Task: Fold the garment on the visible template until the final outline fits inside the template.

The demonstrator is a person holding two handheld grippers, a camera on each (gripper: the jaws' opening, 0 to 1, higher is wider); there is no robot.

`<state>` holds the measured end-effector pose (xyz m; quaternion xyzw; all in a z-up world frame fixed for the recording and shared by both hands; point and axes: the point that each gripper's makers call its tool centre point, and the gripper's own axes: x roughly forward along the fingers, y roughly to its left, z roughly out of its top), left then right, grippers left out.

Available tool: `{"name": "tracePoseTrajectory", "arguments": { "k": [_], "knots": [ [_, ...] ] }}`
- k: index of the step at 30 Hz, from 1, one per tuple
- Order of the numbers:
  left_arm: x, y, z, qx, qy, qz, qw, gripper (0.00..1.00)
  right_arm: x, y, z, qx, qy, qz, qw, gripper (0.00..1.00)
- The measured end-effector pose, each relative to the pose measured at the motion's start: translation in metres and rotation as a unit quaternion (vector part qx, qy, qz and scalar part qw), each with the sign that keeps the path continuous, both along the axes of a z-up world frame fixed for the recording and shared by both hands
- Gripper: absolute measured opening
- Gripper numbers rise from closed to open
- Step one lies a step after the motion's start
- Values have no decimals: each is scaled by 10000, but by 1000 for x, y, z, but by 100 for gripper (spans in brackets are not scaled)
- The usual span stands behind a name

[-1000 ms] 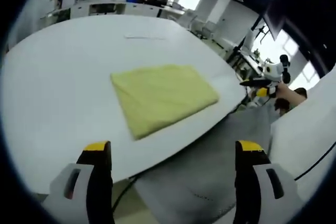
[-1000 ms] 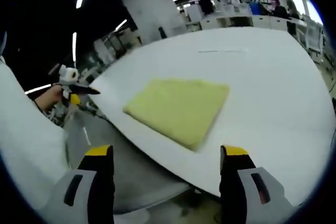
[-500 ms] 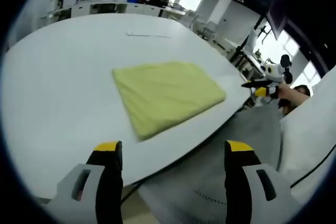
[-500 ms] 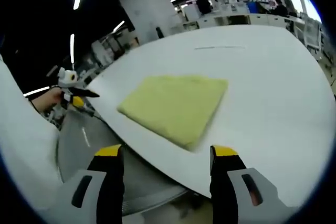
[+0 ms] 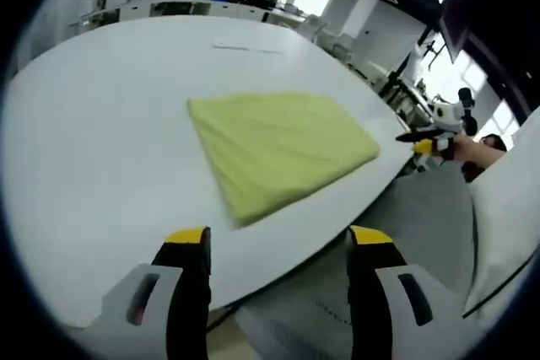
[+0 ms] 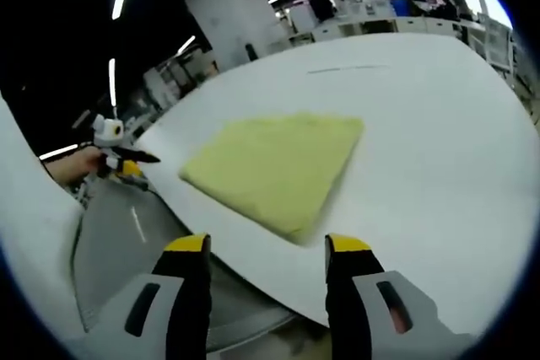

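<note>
A yellow garment (image 5: 278, 147) lies folded into a flat rectangle on the white table (image 5: 101, 124), near its front edge. My left gripper (image 5: 280, 242) hovers open and empty off that edge, well short of the cloth. From the other side the garment (image 6: 274, 166) lies ahead of my right gripper (image 6: 267, 246), which is also open and empty. The right gripper (image 5: 407, 137) comes in at the right of the left gripper view, held in a hand. The left gripper (image 6: 145, 158) shows at the left of the right gripper view.
A thin dark line (image 5: 245, 46) marks the far side of the table (image 6: 439, 141). Grey cloth (image 5: 413, 233) of the person's clothing hangs below the table edge, with a white sleeve (image 6: 34, 233) beside it. Desks and people stand far behind.
Both pairs of jaws have drawn closer together but remain apart. Both cameras have shifted slightly nearer to the table; the garment lies as it did.
</note>
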<state>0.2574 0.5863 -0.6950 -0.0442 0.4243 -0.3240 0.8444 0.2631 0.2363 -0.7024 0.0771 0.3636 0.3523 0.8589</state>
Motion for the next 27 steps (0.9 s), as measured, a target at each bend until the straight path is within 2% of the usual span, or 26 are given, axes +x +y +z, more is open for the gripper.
{"name": "tracePoseTrajectory", "arguments": {
  "k": [10, 14, 27],
  "knots": [
    [14, 2, -14, 25, -1, -7, 10000, 51, 6, 5, -19, 11, 120, -26, 9999, 44],
    [17, 2, -20, 23, 31, -24, 10000, 49, 12, 5, -25, 24, 77, -121, 9999, 37],
    [25, 3, -34, -137, 179, 120, 9997, 42, 17, 6, -45, 5, 285, -213, 9994, 29]
  ]
}}
